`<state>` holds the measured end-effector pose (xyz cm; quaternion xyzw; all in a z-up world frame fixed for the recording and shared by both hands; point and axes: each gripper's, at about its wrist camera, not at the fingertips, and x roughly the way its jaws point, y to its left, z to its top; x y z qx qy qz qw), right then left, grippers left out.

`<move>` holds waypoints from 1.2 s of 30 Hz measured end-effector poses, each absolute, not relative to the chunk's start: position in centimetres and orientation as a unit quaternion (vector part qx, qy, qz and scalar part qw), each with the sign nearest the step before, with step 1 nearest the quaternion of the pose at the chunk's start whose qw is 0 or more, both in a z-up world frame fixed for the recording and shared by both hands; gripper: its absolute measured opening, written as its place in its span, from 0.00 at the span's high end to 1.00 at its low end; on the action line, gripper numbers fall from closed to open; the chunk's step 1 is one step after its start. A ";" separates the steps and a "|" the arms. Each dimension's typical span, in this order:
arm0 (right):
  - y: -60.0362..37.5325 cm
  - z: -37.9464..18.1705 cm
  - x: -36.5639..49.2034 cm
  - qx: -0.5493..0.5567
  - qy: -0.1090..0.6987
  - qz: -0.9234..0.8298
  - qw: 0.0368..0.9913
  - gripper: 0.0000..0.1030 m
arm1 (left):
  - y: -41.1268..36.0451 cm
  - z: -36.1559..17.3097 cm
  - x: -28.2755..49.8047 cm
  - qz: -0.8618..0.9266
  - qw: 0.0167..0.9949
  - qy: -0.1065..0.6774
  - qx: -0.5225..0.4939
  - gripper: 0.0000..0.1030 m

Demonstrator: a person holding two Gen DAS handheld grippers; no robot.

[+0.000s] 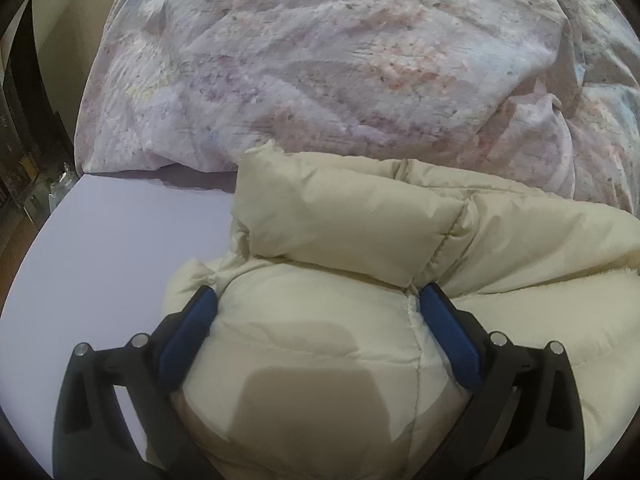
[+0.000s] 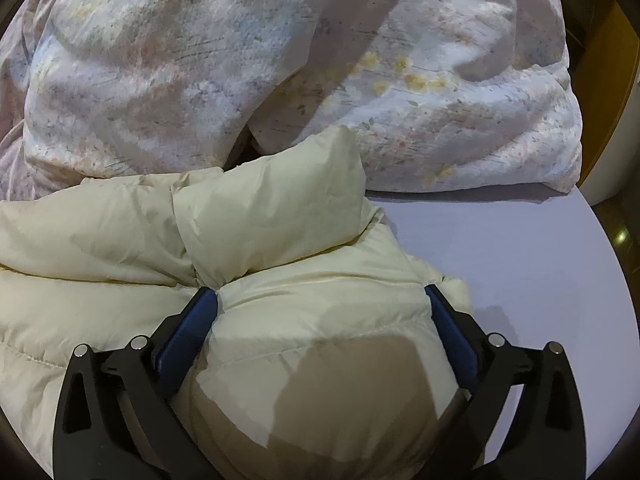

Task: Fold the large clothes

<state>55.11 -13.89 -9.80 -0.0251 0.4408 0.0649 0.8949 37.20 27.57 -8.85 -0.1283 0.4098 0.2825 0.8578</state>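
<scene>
Left wrist view: left gripper [image 1: 318, 294] spread wide, blue pads pressing a puffy fold of cream down jacket [image 1: 340, 220] on lavender sheet [image 1: 120, 240]; right gripper [image 2: 320, 294] likewise clamping jacket bulk; floral duvet [image 1: 320, 60] behind.

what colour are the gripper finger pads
Blue pads, on black fingers; clearest in the left wrist view.
</scene>
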 end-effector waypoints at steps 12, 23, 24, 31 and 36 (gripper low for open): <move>-15.9 -7.1 51.9 0.033 0.450 0.069 0.890 0.01 | 25.4 -4.9 34.4 0.258 0.861 0.416 -0.139 0.03; -22.6 -5.3 42.1 0.128 0.485 0.053 0.864 0.01 | 22.1 -2.3 23.3 0.224 0.864 0.430 -0.135 0.03; -23.1 -5.5 40.9 0.143 0.489 0.056 0.859 0.02 | 22.0 -2.5 22.5 0.222 0.862 0.433 -0.143 0.03; -26.3 -8.1 39.3 0.211 0.522 0.063 0.824 0.14 | 20.8 -5.0 19.3 0.211 0.840 0.464 -0.184 0.14; -26.8 -9.2 39.2 0.251 0.540 0.080 0.800 0.22 | 20.8 -5.9 19.5 0.209 0.831 0.469 -0.213 0.18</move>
